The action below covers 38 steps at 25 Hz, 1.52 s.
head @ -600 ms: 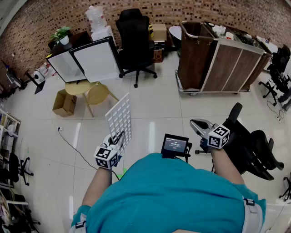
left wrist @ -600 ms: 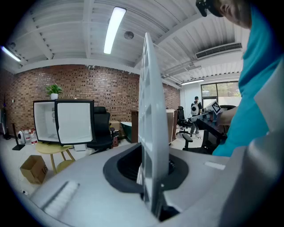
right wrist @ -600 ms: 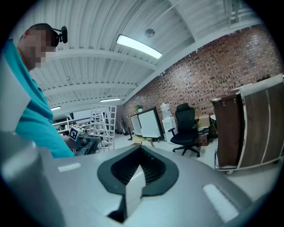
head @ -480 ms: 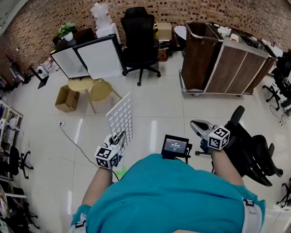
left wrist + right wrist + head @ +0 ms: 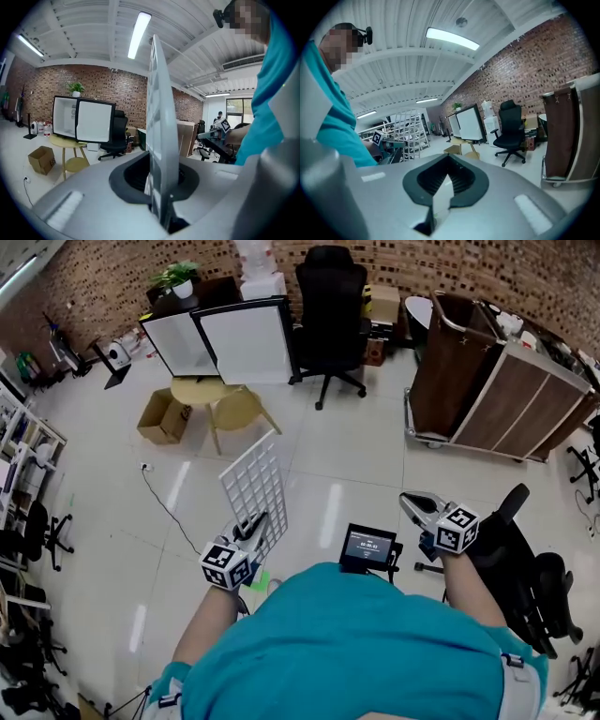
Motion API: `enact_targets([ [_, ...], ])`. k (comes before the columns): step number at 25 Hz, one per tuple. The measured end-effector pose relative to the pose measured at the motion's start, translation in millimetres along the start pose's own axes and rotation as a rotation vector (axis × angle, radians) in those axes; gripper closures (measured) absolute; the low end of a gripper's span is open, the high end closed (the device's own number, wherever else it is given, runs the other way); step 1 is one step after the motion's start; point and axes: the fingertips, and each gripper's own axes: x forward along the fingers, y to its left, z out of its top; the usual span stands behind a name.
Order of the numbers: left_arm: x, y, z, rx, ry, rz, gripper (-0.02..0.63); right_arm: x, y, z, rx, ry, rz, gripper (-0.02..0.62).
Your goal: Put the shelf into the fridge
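A white wire-grid shelf (image 5: 255, 486) stands upright on edge, and my left gripper (image 5: 251, 524) is shut on its lower edge. The left gripper view shows the shelf (image 5: 159, 117) edge-on, rising from between the jaws of that gripper (image 5: 161, 206). The fridge (image 5: 225, 338), a white-fronted box with black edges, rests on a low yellow table (image 5: 199, 390) across the room by the brick wall. My right gripper (image 5: 410, 500) is held out at the right, shut with nothing in it; its own view shows that gripper (image 5: 436, 206) with the jaws together.
A black office chair (image 5: 330, 296) stands right of the fridge. A wooden-panelled cart (image 5: 487, 381) is at the back right, and another black chair (image 5: 534, 568) is close on my right. A cardboard box (image 5: 161, 418) and a floor cable (image 5: 169, 512) lie at the left.
The head view has swung left, so the room has slid rightwards and down in the picture. Both grippers keep their pose, and the shelf stays held upright.
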Motion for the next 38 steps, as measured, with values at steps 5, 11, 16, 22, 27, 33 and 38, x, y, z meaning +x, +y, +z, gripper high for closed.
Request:
enact_targets([
  [5,-43,70,10,-0.043,-0.058,-0.004,0.577,74,35,17,-0.049,0.015,-0.007,0.594],
  [11,-83,164,1,-0.056,-0.065,-0.043,0.577,167,66,17,-0.065,0.015,-0.039,0.594],
  [16,-69,246,-26,-0.06,-0.067,-0.034,0.577,246,39,-9,-0.05,0.019,-0.033,0.594],
  [22,-112,323,-13,-0.083,-0.11,0.001,0.577,339,70,-1,-0.078,0.052,0.018,0.594],
  [27,-58,351,-32,-0.073,-0.11,0.073,0.577,389,2,-10,-0.094,0.052,0.122,0.594],
  [33,22,393,-41,-0.05,-0.113,0.192,0.577,464,-99,-8,-0.094,0.084,0.268,0.594],
  [38,45,439,-43,-0.055,-0.131,0.281,0.577,532,-128,9,-0.15,0.078,0.385,0.594],
])
